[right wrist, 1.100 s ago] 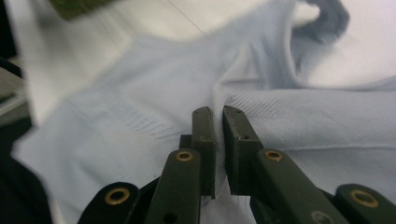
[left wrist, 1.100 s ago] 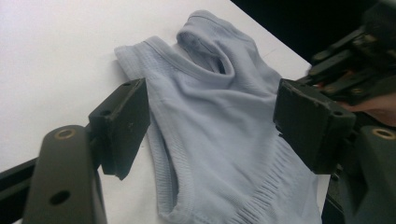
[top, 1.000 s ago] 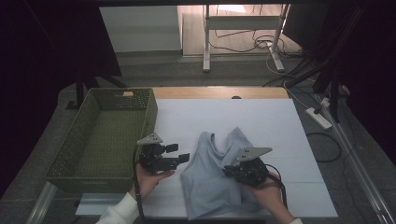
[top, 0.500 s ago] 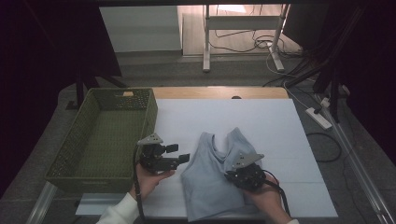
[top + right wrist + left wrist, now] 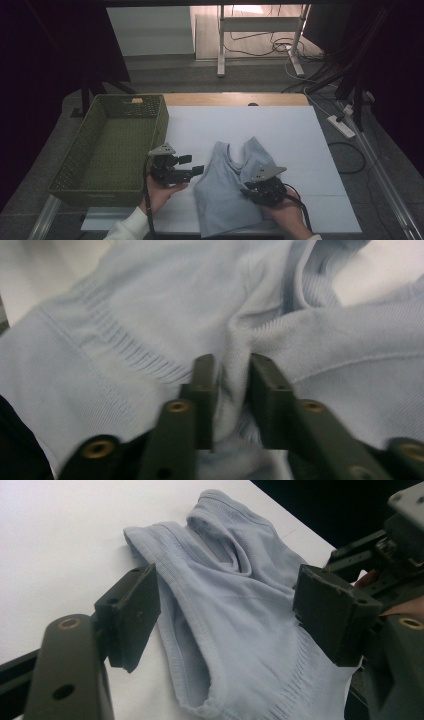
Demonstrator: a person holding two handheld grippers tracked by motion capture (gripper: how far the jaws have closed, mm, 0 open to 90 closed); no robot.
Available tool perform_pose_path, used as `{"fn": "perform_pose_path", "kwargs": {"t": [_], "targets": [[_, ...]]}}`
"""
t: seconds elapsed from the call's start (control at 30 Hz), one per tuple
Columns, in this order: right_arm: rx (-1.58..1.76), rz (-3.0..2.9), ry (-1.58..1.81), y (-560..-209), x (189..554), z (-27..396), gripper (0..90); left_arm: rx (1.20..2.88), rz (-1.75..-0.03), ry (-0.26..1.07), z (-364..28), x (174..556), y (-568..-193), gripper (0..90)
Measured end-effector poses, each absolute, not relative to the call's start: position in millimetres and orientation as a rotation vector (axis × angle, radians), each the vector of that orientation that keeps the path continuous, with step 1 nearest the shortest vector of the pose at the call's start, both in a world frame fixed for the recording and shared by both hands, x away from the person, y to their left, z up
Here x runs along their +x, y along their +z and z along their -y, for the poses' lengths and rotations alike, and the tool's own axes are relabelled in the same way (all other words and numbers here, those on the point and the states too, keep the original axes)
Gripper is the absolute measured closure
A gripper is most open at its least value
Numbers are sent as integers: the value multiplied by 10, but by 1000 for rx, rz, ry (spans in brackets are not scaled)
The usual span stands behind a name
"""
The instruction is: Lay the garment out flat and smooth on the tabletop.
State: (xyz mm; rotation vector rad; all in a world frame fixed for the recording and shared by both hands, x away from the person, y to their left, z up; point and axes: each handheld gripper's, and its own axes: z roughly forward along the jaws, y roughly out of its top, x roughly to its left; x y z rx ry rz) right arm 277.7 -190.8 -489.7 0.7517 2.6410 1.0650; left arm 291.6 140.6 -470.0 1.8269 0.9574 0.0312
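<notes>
A light blue sleeveless top (image 5: 225, 200) lies crumpled on the white table cover, neck end away from me. My right gripper (image 5: 251, 190) rests low on its right half. In the right gripper view a raised fold of the top (image 5: 150, 305) stands between the jaws of that gripper (image 5: 232, 365) and touches both pads; the jaws have just been opening a little. My left gripper (image 5: 192, 165) hovers just left of the top, open and holding nothing. Its own view looks across the top (image 5: 240, 620) between the wide jaws of the gripper (image 5: 227, 612).
A green woven basket (image 5: 161, 125) stands at the table's left, close beside the left hand. The white table cover (image 5: 250, 125) stretches bare behind the top. Beyond the far edge are table legs and cables on the floor.
The right hand with its gripper has shifted slightly toward the near edge on the top, and its grey plate has tilted. The left gripper has stayed put.
</notes>
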Motion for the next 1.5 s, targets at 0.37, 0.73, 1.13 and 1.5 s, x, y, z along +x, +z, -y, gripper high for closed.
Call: {"fn": "perform_pose_path", "kwargs": {"t": [0.37,0.73,1.13,1.5], "targets": [[793,-2520,1208,-4709,2905,2003,568,1827,-958,31,-1401,2918,-4707,267],[847,-2491,1144,-4703,3261,1964,549,1831,-957,31,-1390,2914,-4709,267],[833,-2511,1070,-4737,3729,1761,551,1834,-957,29,-1395,2925,-4715,267],[823,-2588,953,-4961,3999,1602,547,1832,-960,28,-1417,2922,-4720,265]]}}
